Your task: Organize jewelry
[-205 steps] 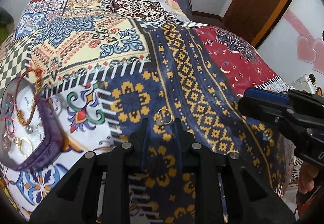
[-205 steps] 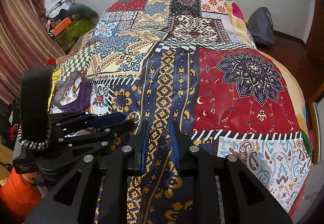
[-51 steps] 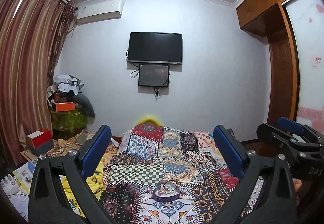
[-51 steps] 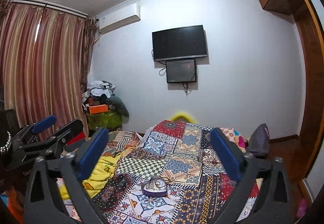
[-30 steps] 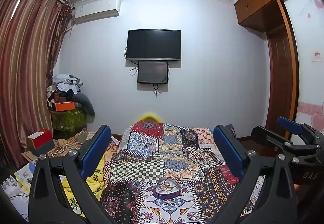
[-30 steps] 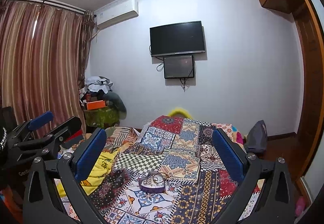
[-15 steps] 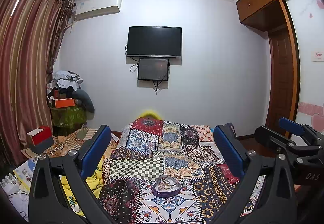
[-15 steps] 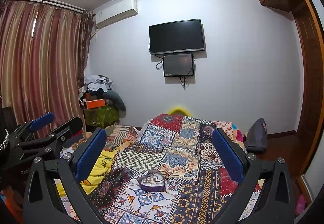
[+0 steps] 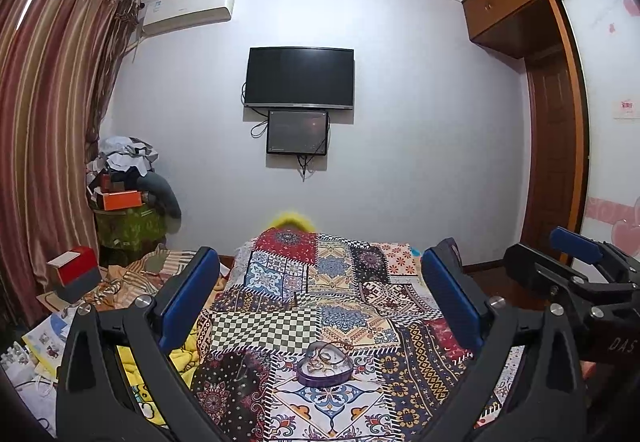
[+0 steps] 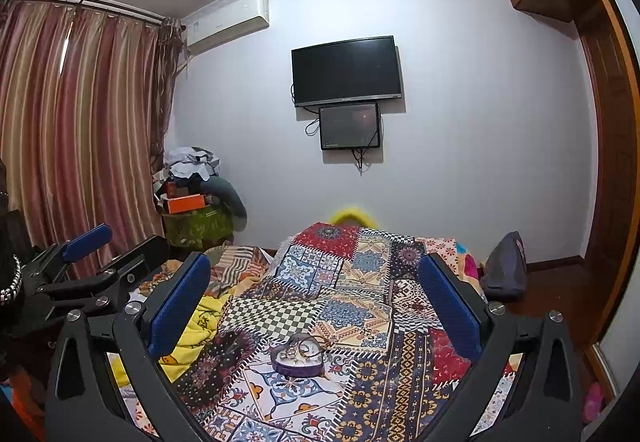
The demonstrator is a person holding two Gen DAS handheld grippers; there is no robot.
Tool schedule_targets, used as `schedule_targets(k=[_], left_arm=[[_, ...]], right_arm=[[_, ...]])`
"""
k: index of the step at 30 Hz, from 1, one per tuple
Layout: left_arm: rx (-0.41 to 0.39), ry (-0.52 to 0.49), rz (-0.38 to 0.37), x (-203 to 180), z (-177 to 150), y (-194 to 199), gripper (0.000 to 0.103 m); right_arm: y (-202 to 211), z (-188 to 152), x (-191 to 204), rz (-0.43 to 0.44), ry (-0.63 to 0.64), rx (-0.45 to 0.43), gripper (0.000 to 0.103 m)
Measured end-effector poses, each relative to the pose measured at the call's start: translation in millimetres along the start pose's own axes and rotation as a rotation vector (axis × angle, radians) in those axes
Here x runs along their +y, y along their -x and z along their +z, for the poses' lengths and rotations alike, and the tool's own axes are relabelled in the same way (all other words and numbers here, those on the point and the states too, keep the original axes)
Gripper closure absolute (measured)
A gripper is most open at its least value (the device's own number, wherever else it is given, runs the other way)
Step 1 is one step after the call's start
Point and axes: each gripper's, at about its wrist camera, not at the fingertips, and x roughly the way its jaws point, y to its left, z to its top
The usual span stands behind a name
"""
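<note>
Left claw (image 9: 320,306): fingers spread wide, nothing between the blue pads. Right claw (image 10: 316,306): likewise spread wide and empty.

Change: some seconds back both claws were low over the bedspread, each pressed together around a small ring on the dark blue patch. Now both are lifted well clear and levelled, looking across the room at the far wall. No loose rings show on the bedspread in either view. Over the last second or so the views barely shift; the claws hold at rest.

Judgement: the rings look to have been delivered; the sorting appears finished or nearly so, and this reads as a retreat pose.

Jewelry box (image 9: 325,364), purple and heart-shaped, sits on the bed (image 9: 256,326) below and between the left claw's fingers, well apart from them. It holds a tangle of rings and bangles; single pieces too small to separate. From the right wrist view the box (image 10: 297,359) lies below and slightly left of centre.

Pose: both held side by side, roughly horizontal. The right claw shows at the right edge of the left view, beyond the box; the left claw shows at the left edge of the right view.
</note>
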Motion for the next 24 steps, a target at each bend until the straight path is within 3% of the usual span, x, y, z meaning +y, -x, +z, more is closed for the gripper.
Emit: schedule_targets(k=[24], left_arm=[[0.019, 0.002, -0.01, 2.3, -3.7, -5.2, 0.002]], right_arm=[[-6.2, -2.4, 0.2, 0.0, -0.001, 0.026, 0.0]])
